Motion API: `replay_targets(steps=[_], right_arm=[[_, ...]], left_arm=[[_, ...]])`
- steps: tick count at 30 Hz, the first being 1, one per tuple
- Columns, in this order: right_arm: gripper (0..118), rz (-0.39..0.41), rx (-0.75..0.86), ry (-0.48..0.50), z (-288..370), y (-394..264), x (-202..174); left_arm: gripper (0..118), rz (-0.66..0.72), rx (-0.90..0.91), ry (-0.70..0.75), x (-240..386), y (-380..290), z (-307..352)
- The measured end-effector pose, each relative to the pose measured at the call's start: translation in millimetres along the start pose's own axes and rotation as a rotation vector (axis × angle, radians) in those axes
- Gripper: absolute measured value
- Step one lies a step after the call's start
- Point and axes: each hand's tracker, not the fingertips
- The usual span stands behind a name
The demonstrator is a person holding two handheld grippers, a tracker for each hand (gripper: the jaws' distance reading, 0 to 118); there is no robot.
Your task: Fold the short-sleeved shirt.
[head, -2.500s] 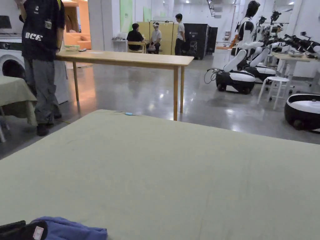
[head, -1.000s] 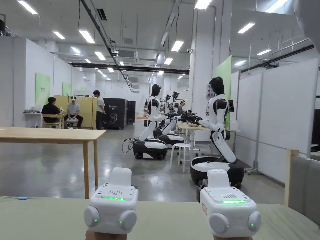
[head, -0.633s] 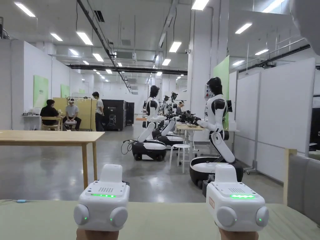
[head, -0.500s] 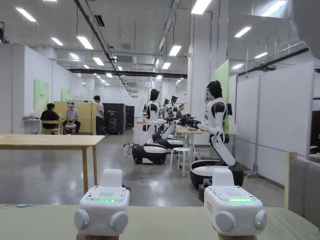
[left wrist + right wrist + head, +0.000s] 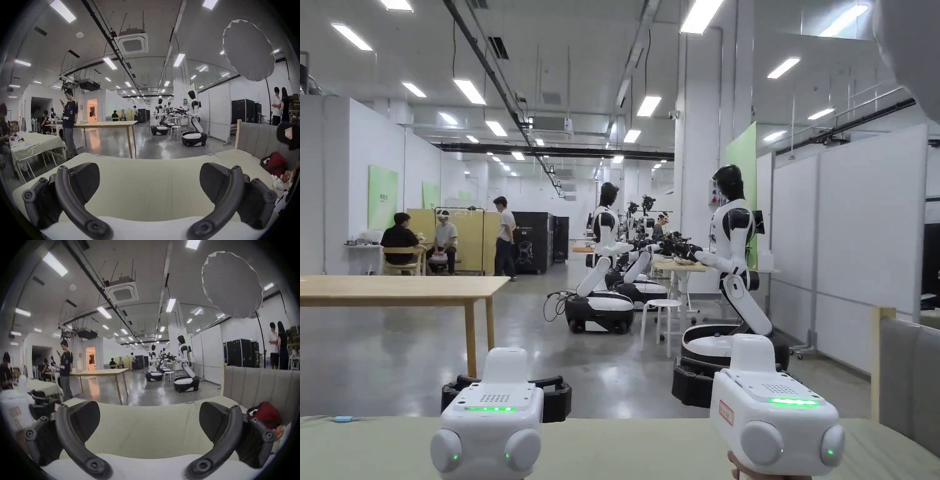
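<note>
I hold both grippers up side by side over the pale green covered table (image 5: 625, 447). In the head view their white bodies sit at the bottom edge, the left body (image 5: 487, 431) and the right body (image 5: 775, 425). The left gripper (image 5: 149, 178) is open, its black jaws spread wide with only the table cover between them. The right gripper (image 5: 149, 418) is open in the same way and holds nothing. A red bundle (image 5: 274, 162) lies at the table's right end, close beside the right gripper's right jaw in the right gripper view (image 5: 266, 413).
A grey padded panel (image 5: 909, 375) borders the table on the right. Beyond the far edge stand a wooden table (image 5: 400, 287), a person (image 5: 69, 116) and humanoid robots (image 5: 731, 250) on black bases. A white umbrella light (image 5: 248, 48) hangs upper right.
The head camera has lifted from the table top and a blue cloth to the room. Both grippers came up into view. In the last half second their black jaws spread wide.
</note>
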Motion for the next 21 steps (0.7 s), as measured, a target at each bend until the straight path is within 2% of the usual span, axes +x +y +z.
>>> replay_targets(steps=[5, 8, 11, 15, 18, 21], right_arm=[[118, 0.039, -0.017, 0.007, 9, 8, -4], [118, 0.075, -0.082, -0.044, 12, 15, -9], [118, 0.08, -0.045, -0.051, 19, 21, -11], [118, 0.017, -0.014, -0.039, 26, 27, -7], [118, 0.004, 0.013, -0.085, 28, 28, -7], [118, -0.039, -0.013, -0.084, 24, 31, 1]], left_arm=[[118, -0.008, -0.001, -0.003, -7, 6, 0], [118, 0.016, -0.007, -0.005, -13, 7, -2], [118, 0.045, -0.026, -0.015, -17, 10, -4], [118, 0.049, -0.023, 0.0, -23, 12, -6], [118, 0.034, -0.017, 0.001, -22, 13, -3], [118, 0.022, -0.014, 0.005, -21, 15, -2]])
